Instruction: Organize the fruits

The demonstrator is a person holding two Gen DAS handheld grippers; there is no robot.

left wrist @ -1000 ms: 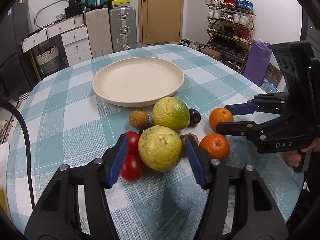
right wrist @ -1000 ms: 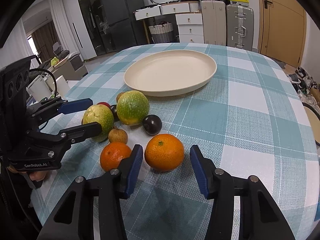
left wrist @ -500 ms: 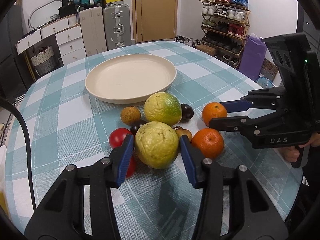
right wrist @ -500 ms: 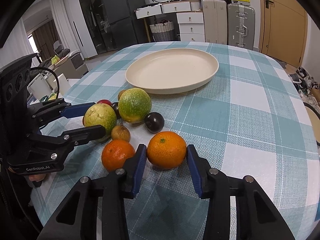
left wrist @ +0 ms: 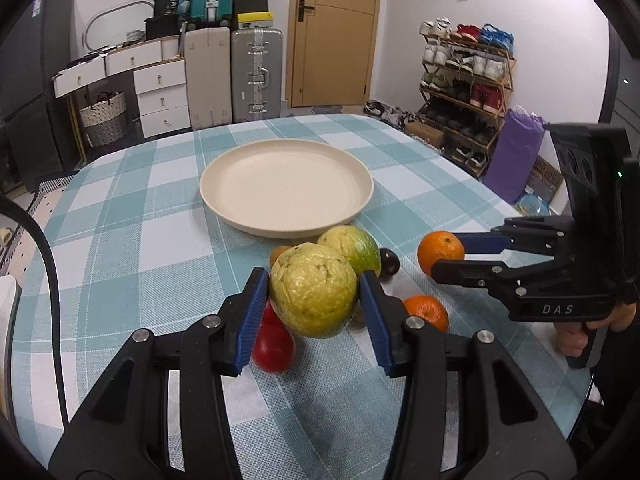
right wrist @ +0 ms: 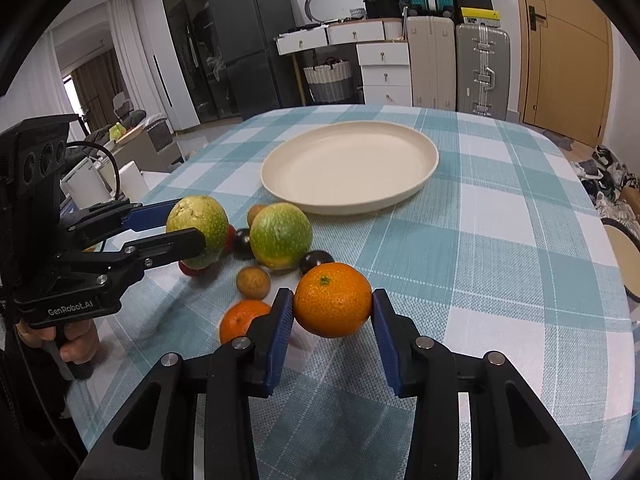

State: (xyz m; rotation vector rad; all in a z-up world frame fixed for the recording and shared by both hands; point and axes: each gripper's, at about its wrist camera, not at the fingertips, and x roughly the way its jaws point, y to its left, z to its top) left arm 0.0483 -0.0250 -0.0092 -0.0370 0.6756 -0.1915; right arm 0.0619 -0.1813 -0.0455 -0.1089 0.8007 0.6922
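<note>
My left gripper point(left wrist: 314, 294) is shut on a yellow-green guava point(left wrist: 313, 290) and holds it lifted above the fruit pile; it also shows in the right wrist view point(right wrist: 196, 236). My right gripper point(right wrist: 332, 306) is shut on an orange point(right wrist: 333, 299), lifted off the cloth; it also shows in the left wrist view point(left wrist: 440, 250). On the table lie a second green guava point(right wrist: 280, 235), another orange point(right wrist: 240, 318), red fruit point(left wrist: 273, 346), dark plums point(right wrist: 316, 261) and a brown longan point(right wrist: 253, 282). An empty cream plate point(right wrist: 348, 166) stands beyond them.
The round table has a teal checked cloth point(right wrist: 500, 240). Suitcases point(left wrist: 256, 74), white drawers point(left wrist: 160, 96) and a shoe rack point(left wrist: 464, 80) stand behind the table. A round stool point(right wrist: 622, 256) is off the right edge.
Both grippers closed on their fruit and lifted: the left raised the guava, the right raised the orange off the table.
</note>
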